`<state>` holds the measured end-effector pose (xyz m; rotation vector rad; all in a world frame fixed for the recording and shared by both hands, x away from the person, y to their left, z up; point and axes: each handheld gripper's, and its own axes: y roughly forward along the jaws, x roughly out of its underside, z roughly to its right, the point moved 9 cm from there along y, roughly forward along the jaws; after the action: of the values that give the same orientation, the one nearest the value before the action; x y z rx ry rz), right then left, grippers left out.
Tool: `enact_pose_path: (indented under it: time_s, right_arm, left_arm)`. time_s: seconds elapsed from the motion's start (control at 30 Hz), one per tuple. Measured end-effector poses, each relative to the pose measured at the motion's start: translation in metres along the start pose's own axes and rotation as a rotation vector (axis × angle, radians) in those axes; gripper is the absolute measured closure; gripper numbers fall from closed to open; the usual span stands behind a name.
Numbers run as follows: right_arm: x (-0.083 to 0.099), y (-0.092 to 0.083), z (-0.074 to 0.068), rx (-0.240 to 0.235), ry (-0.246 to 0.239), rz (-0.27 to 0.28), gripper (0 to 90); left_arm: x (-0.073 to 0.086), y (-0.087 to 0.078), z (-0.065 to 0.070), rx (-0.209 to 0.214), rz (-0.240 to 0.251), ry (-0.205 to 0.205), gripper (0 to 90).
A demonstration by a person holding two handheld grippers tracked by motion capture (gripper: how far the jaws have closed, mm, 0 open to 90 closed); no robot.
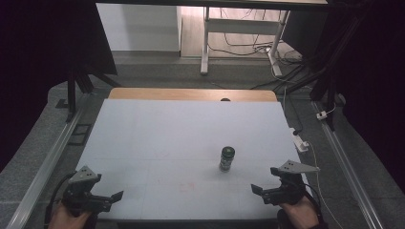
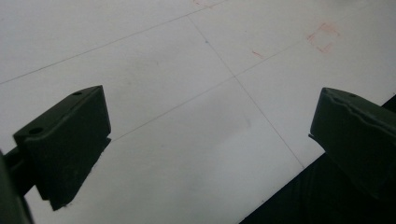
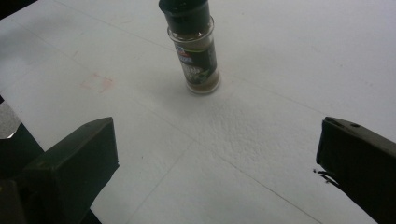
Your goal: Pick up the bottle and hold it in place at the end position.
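Though small clear glass spice jar with black cap [image 1: 227,158] stood upright at 4 o'clock on white table [image 1: 157,138], it looked light, rigid, slick, tippy. Best hold: mid-body, below cap. Right gripper [image 1: 260,191] near, jaws apart; left gripper [image 1: 112,198] at 7 o'clock, jaws apart.

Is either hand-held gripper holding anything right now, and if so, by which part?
Nothing is held. The left hand-held gripper and the right hand-held gripper both have open, empty jaws; the spice jar stands untouched on the table.
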<state>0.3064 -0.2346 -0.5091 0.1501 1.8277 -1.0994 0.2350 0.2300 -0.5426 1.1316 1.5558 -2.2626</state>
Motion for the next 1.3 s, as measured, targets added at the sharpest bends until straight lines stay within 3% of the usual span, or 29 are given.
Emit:
enact_pose_path:
  time_s: [0.63, 0.93, 1.3]
  right_arm:
    - [-0.013, 0.012, -0.009, -0.050, -0.020, 0.032, 0.0]
    - [-0.017, 0.022, -0.013, -0.072, -0.036, 0.015, 0.0]
    - [-0.018, 0.041, -0.013, -0.055, -0.072, -0.022, 0.0]
  left_arm:
    - [0.000, 0.000, 0.000, -0.005, -0.001, -0.003, 0.0]
    - [0.000, 0.000, 0.000, -0.005, 0.000, -0.004, 0.0]
    - [0.000, 0.000, -0.001, -0.001, -0.001, -0.006, 0.0]
